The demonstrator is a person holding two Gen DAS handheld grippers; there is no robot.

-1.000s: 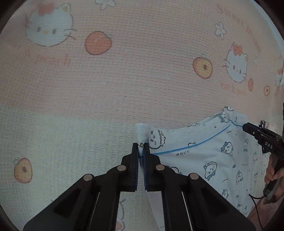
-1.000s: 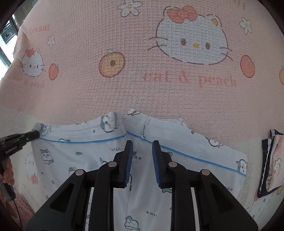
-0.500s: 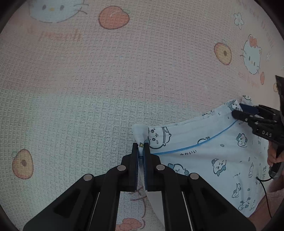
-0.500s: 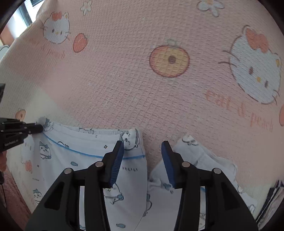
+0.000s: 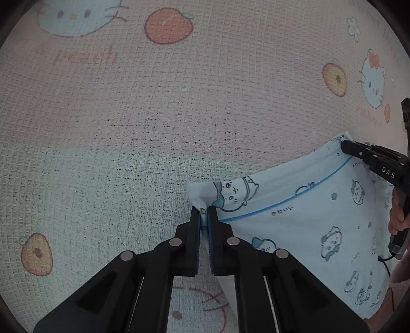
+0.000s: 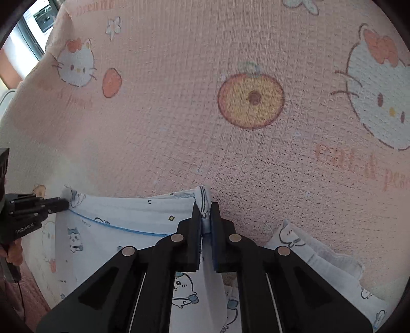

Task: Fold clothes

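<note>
A pale blue garment point(image 5: 307, 217) with cartoon prints and a blue stripe lies on the bedspread. My left gripper point(image 5: 204, 215) is shut on its left top corner. My right gripper point(image 6: 205, 215) is shut on the other top corner of the garment point(image 6: 123, 217). The hem stretches between the two. In the left wrist view the right gripper point(image 5: 342, 144) pinches the far corner at the right edge. At the left of the right wrist view, the left gripper point(image 6: 65, 205) holds its corner. A loose fold of the same cloth point(image 6: 307, 248) lies at lower right.
A pink waffle bedspread point(image 5: 179, 115) printed with cats and peaches fills both views. A hand point(image 5: 396, 220) grips the right tool's handle, with a cable below it. A window point(image 6: 33, 20) shows at the far upper left.
My right gripper, open half a second ago, has shut on the garment's corner. The left gripper kept its hold and the hem now spans between both.
</note>
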